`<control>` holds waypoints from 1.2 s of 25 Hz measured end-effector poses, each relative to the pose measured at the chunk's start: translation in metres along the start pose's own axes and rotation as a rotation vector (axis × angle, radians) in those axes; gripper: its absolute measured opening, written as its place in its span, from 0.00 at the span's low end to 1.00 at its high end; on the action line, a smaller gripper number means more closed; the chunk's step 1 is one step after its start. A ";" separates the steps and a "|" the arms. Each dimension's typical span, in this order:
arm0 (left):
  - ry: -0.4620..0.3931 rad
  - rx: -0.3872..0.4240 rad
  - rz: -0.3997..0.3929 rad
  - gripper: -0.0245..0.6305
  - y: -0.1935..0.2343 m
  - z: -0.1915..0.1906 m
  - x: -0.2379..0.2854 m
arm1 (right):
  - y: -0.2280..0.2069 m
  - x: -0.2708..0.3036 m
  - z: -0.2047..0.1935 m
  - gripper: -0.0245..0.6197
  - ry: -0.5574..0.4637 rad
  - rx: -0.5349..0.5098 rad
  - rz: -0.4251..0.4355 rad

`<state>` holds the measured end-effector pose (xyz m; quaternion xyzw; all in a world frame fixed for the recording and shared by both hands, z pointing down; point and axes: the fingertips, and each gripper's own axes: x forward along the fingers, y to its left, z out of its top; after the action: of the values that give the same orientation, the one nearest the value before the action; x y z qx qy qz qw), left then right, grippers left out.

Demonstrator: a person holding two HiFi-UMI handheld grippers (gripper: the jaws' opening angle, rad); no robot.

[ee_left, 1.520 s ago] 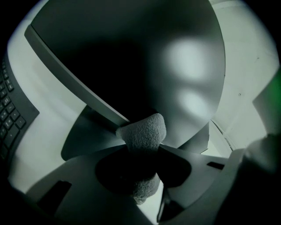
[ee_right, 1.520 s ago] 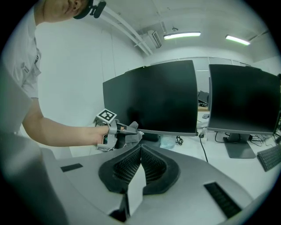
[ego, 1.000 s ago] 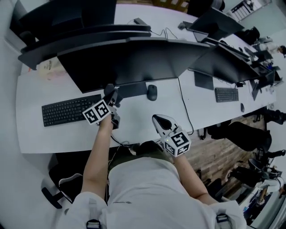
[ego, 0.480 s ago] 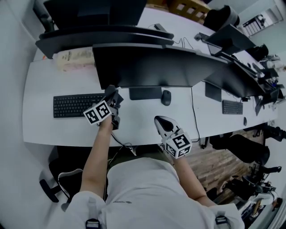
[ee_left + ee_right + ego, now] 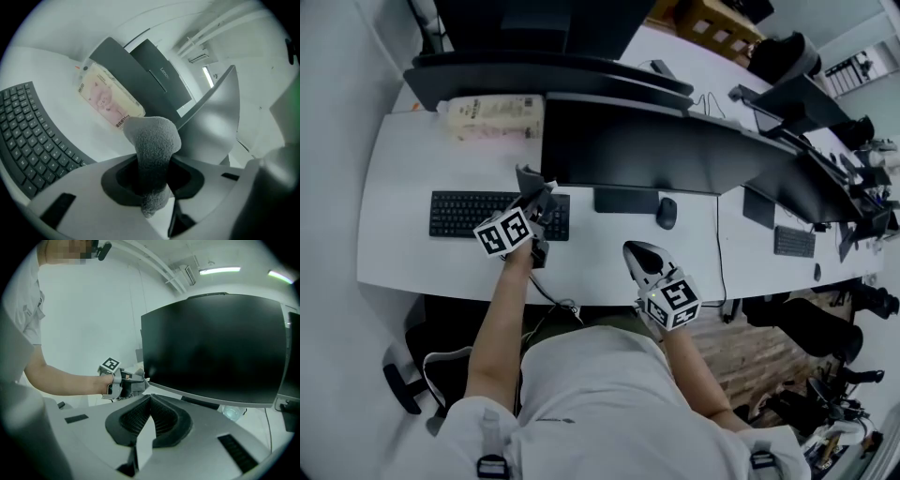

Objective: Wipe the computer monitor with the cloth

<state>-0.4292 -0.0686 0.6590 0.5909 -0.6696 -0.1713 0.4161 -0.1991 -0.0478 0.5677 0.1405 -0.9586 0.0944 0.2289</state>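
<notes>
Our left claw (image 5: 534, 190) squeezes the grey cloth (image 5: 152, 140) by the left edge of the monitor (image 5: 656, 150). Our right claw (image 5: 632, 249) is pinched together, empty, over the desk (image 5: 403, 253).

Left tongs (image 5: 536, 187) clamp the cloth (image 5: 152, 140); right tongs (image 5: 631, 248) pressed together, empty.

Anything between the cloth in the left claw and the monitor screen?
Nothing visible. The left claw holds the cloth right by the monitor's lower left corner; the keyboard lies below on the desk, out of the path.

Fuzzy grey cloth (image 5: 152, 154), glossy monitor (image 5: 215, 350)
</notes>
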 end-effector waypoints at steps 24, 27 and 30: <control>0.087 0.326 -0.230 0.24 -0.087 0.080 -0.029 | 0.018 0.031 0.038 0.05 -0.092 0.000 0.006; 0.074 0.379 -0.261 0.24 -0.107 0.096 -0.035 | 0.017 0.035 0.044 0.05 -0.109 0.004 -0.001; 0.041 0.432 -0.299 0.24 -0.130 0.113 -0.046 | 0.017 0.036 0.050 0.05 -0.129 0.008 -0.010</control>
<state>-0.4323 -0.0863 0.4816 0.7617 -0.5873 -0.0717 0.2641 -0.2560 -0.0526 0.5389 0.1521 -0.9703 0.0880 0.1663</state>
